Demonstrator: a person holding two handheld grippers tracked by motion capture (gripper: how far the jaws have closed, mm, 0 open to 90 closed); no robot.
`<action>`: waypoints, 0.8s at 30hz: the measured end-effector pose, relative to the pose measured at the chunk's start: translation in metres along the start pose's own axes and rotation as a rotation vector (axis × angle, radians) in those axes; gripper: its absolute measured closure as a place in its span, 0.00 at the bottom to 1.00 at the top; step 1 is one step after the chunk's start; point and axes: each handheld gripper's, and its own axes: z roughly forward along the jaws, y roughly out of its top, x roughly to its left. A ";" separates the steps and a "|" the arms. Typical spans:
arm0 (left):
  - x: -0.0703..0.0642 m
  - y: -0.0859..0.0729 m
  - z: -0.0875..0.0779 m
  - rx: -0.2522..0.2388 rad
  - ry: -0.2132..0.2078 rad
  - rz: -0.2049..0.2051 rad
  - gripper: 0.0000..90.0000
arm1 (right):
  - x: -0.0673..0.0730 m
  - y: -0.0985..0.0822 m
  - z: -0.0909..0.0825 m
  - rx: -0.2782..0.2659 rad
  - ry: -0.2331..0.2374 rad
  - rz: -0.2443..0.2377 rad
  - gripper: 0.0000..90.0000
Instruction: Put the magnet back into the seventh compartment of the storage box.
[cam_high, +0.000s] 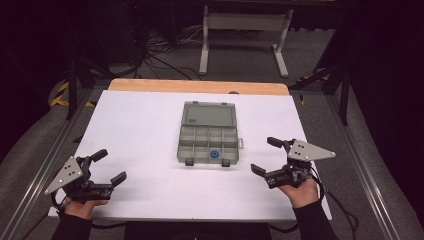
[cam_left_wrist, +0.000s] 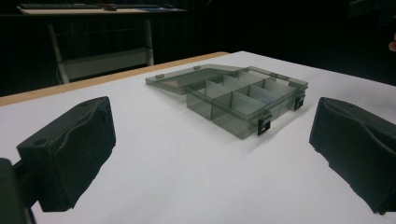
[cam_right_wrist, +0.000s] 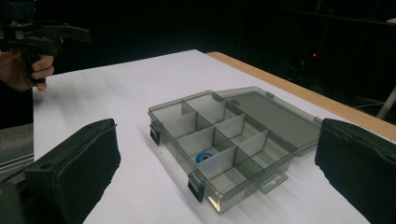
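A grey see-through compartment box (cam_high: 208, 142) lies mid-table with its lid (cam_high: 209, 114) flat open behind it. It also shows in the left gripper view (cam_left_wrist: 243, 100) and the right gripper view (cam_right_wrist: 224, 144). A small blue ring (cam_high: 214, 154) sits in a front compartment, seen too in the right gripper view (cam_right_wrist: 204, 158). My left gripper (cam_high: 111, 166) stands open near the front left, well apart from the box. My right gripper (cam_high: 266, 155) stands open just right of the box, nothing between its jaws. The left gripper (cam_right_wrist: 32, 32) and the hand holding it appear far off in the right gripper view.
The white table top (cam_high: 140, 130) has a wooden strip (cam_high: 200, 86) along its far edge. Metal rails (cam_high: 45, 155) run down both sides. A white table frame (cam_high: 245, 30) and cables lie on the floor beyond. Bare surface surrounds the box.
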 end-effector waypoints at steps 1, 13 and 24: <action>0.000 0.000 0.000 0.000 0.000 0.000 0.01 | 0.000 -0.002 -0.001 -0.001 -0.003 -0.004 0.00; 0.000 0.000 -0.001 -0.004 -0.004 0.004 0.01 | 0.002 -0.027 -0.014 -0.045 -0.033 -0.013 0.00; 0.001 0.001 -0.001 -0.007 -0.007 0.002 0.01 | 0.001 -0.049 -0.019 -0.065 -0.044 -0.017 0.00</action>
